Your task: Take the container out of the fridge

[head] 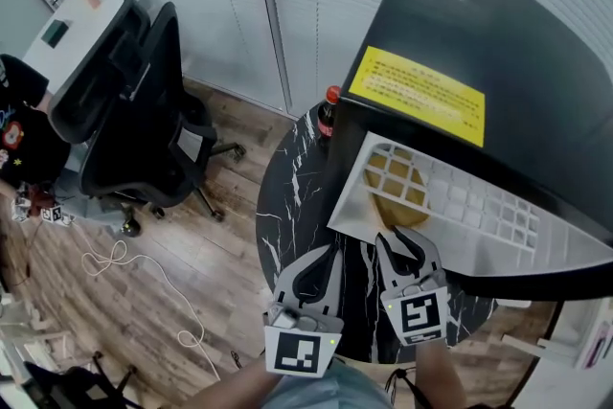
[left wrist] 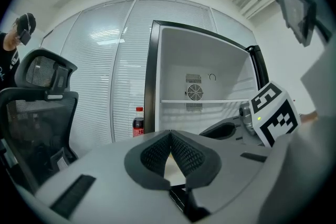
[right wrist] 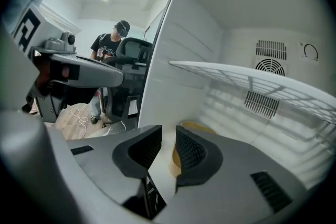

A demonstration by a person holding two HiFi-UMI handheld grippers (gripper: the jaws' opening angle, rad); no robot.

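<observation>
Head view, from the left edge: a person in black (head: 19,120) stands beside a black office chair (head: 134,110), and a white cable (head: 144,273) loops over the wood floor. At centre, a cola bottle (head: 329,110) stands at the far edge of the round, black marbled counter (head: 287,206), just beside the fridge (head: 460,14). The fridge is black-topped, carries a yellow label (head: 417,96) and stands open. At lower centre the left gripper (head: 330,252) hovers over the counter, jaws together on nothing. Right of it, the right gripper (head: 400,242) points into the fridge mouth, jaws slightly apart and empty. The round yellow container (head: 397,192) lies on the fridge floor beneath a white wire shelf (head: 460,206), near the right gripper's tips, and is visible only through the grid.

Left gripper view shows the bottle upright and a fan vent (left wrist: 195,93) on the fridge's back wall, but no container. Right gripper view looks under the shelf: the container sits just beyond the jaws, untouched.
</observation>
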